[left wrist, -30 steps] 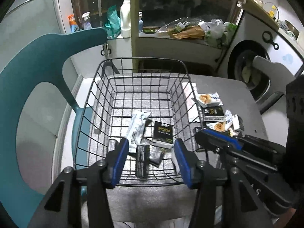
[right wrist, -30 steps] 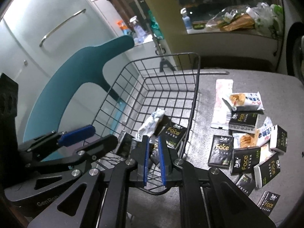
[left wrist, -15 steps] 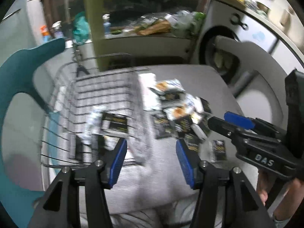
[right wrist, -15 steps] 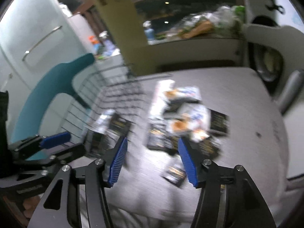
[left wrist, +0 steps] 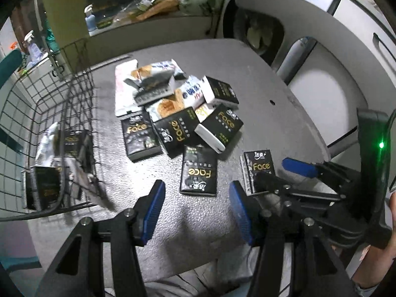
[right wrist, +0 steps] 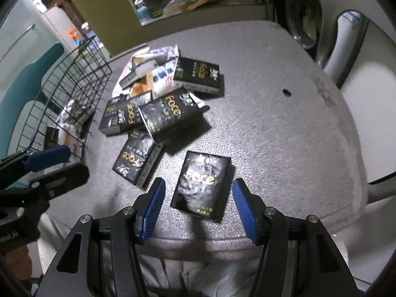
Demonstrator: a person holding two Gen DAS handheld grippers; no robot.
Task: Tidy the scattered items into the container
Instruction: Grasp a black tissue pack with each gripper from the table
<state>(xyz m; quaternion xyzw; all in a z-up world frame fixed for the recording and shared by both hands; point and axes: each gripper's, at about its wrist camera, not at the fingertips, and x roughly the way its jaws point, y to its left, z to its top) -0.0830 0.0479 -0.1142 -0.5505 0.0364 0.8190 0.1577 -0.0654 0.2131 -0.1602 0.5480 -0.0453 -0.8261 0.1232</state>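
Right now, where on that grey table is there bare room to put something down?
The table is bare right of the lone black pack, out to its far edge. It is crowded between the wire basket and the packet pile.

Right gripper (right wrist: 196,204) spread wide around a black Face packet (right wrist: 201,184).

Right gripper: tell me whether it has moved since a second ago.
Yes. The right gripper swung rightward, away from the wire basket, and now hangs open over a lone Face packet.
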